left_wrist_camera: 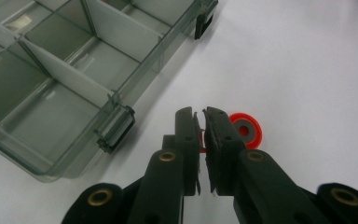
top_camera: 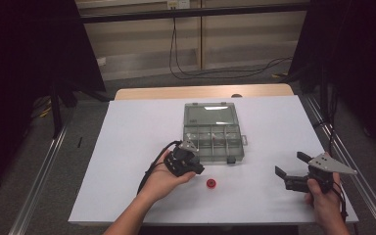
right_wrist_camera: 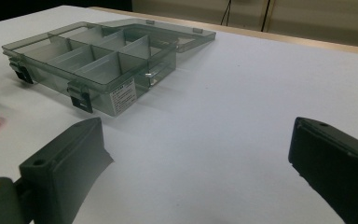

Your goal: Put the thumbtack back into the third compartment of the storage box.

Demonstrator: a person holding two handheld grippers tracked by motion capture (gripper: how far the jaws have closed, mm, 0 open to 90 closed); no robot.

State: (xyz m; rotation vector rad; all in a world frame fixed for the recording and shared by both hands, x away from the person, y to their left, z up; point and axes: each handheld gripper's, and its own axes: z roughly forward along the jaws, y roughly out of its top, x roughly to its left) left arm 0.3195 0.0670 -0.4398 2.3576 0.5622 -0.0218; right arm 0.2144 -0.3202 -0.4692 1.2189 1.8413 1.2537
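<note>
Beside the organizer box (top_camera: 214, 138), the left tool (left_wrist_camera: 200, 122) hovers closed and empty above a red ring (left_wrist_camera: 246, 131).

table (top_camera: 127, 147): bears all | compartment box (top_camera: 214, 142): at its middle, lid laid open behind it | ring (top_camera: 210, 183): on the table, just in front of the box | left gripper (top_camera: 196, 169): left of the ring, near the box's front left corner | right gripper (top_camera: 290, 166): well apart to the right
</note>
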